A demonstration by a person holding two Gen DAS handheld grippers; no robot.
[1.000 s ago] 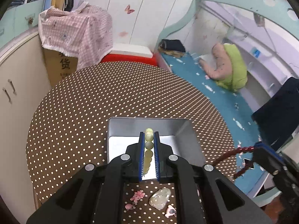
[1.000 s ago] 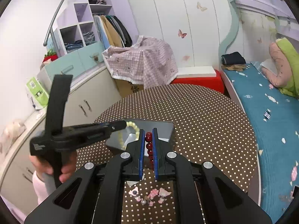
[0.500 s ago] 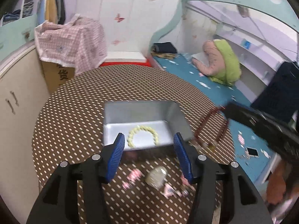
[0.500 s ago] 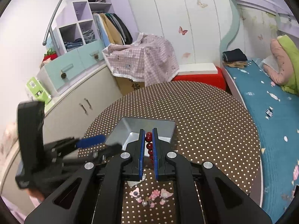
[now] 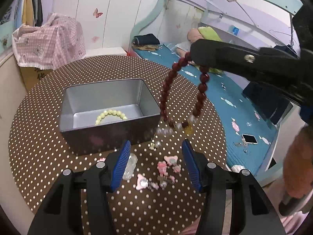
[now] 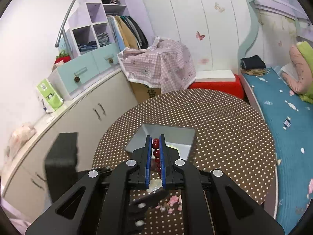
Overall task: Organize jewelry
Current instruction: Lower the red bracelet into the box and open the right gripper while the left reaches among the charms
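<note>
A child's bedroom with butterfly stickers, a bunk bed [image 5: 230,101] with a blue cover to the right, and a round table [image 5: 39,152] in brown cloth with white dots close below both grippers.

Just ahead of the left gripper [image 5: 156,162]: a grey metal tin [image 5: 109,131], open on top, with a pale green bead bracelet [image 5: 110,114] already lying on its floor. Left jaws standing apart, nothing between them, lowered toward the loose pieces on the cloth. Between and just below its fingers, small pink charms [image 5: 162,168]; beside the left finger, a clear pale pendant [image 5: 130,166]. Probably positioned so for the next pick, since these pieces are not yet in the tin.

Right gripper [image 6: 156,152] clamped on a dark red bead bracelet [image 5: 166,90], pinched at the top so that the loop hangs free. Seen from the left side, the loop hanging just beside the tin's right wall, its lower end with clear beads and a yellowish tassel, blurred. Likely held high to clear the rim before lowering inside.
</note>
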